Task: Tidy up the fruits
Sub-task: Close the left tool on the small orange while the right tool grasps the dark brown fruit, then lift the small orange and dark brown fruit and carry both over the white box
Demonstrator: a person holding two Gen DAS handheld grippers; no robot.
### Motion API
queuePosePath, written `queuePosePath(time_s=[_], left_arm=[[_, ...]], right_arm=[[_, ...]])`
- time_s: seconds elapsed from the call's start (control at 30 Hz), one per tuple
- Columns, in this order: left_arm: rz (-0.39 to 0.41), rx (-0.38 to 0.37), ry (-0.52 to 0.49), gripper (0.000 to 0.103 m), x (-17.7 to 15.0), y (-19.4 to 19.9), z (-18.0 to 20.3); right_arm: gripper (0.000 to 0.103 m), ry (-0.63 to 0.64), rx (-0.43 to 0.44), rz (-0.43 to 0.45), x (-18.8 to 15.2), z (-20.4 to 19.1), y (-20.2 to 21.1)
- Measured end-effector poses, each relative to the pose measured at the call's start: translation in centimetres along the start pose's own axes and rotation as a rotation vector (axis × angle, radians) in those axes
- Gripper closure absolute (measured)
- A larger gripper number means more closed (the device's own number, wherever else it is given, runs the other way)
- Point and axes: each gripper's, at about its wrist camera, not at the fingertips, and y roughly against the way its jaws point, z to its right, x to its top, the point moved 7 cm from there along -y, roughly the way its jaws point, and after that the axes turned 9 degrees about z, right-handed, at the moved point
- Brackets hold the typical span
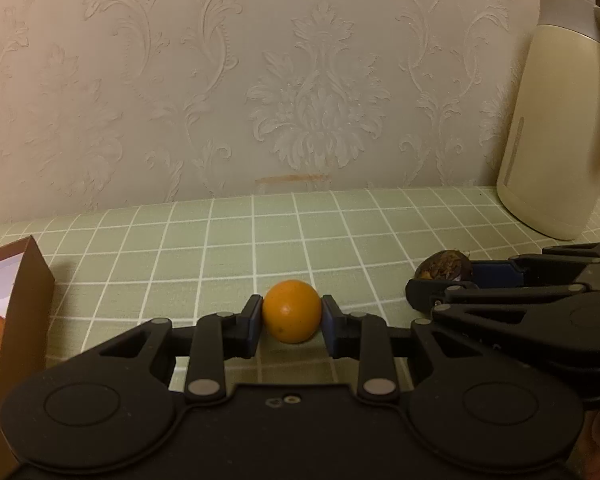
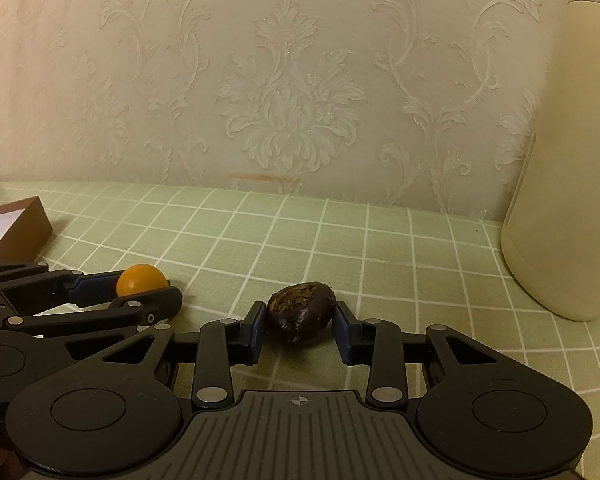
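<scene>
- Left gripper point(image 1: 291, 318) fingers pinching orange fruit point(image 1: 291, 311), on the surface.
- Right gripper point(image 2: 301, 320) fingers touching dark fruit point(image 2: 302, 311); firm pinch unclear.
- Box point(image 1: 28, 280) at left edge already holding some fruit; these two left to go in.

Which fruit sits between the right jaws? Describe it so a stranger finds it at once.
Start at the tall cream jug on the green checked tablecloth. Left of it, between the right gripper jaws, lies the dark fruit. It is brownish-black and wrinkled, unlike the smooth orange fruit.
</scene>
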Motion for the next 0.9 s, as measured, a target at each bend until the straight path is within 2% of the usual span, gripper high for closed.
queuePosePath(time_s=[0.43,0.9], left_arm=[[0.019,0.004,-0.020,0.082,0.1,5.6,0.6],[0.057,0.017,-0.062,0.082,-0.3,13.5,0.9]], right_arm=[[0.067,0.014,-0.002,0.028,0.6,-1.1,4.8],[0.067,0.059,0.023,0.069,0.5,-3.5,12.7]])
